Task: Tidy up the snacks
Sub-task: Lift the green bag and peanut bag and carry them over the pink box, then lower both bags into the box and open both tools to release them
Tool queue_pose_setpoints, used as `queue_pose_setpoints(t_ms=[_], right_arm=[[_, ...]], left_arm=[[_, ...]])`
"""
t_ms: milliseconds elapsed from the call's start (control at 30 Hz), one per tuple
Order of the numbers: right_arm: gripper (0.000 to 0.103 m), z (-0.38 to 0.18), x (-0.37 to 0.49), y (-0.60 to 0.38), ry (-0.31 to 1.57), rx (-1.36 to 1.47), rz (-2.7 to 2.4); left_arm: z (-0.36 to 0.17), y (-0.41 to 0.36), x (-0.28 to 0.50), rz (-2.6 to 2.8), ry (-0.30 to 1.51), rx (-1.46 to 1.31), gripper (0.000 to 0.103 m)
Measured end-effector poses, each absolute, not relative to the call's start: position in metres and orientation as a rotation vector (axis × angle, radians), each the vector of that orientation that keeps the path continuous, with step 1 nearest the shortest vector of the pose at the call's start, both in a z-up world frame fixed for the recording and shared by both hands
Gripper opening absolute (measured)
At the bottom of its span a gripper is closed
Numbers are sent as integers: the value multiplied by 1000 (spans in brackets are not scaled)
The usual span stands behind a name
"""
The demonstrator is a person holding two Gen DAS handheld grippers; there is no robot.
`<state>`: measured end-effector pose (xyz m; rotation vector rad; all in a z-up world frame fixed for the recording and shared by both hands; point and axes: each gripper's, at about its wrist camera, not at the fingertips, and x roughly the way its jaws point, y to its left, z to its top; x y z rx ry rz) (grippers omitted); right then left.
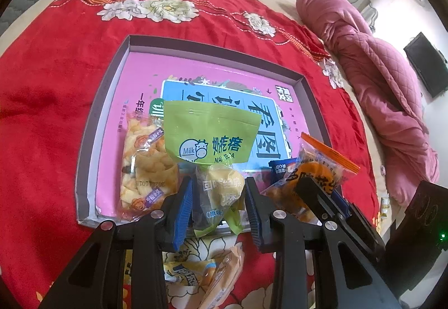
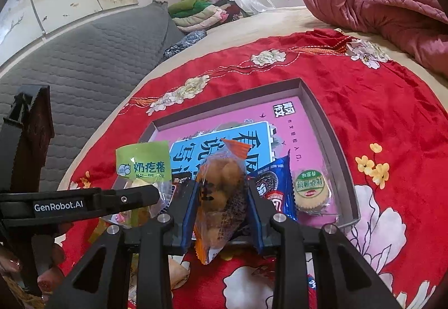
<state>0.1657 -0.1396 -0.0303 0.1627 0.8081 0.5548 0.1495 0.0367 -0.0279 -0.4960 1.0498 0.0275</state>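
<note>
- Since both packets are bound for the shallow box (image 1: 103, 101), the left gripper (image 1: 219, 206) pinches the green milk-snack pouch (image 1: 210, 135) over its 6 o'clock edge.
- Right gripper (image 2: 221, 205) clamps an orange-topped pastry bag (image 2: 221, 185), beside the blue biscuit packet (image 2: 275, 183) at 3 o'clock.

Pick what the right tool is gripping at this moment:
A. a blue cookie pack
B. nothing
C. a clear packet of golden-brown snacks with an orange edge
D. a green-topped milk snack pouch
C: the right tool is closed on the clear orange-edged packet, while the green-topped pouch sits in the left tool.
</note>
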Motion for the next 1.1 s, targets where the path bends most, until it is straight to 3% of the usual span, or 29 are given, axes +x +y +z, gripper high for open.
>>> queue_pose_setpoints(t_ms=[700,1100], right_arm=[[36,-34,168,-146,813,159,504],[44,-31,167,-150,805,167,487]], left_arm=[[-32,24,158,6,1068,-489,38],[-37,28,162,28,1074,-495,38]])
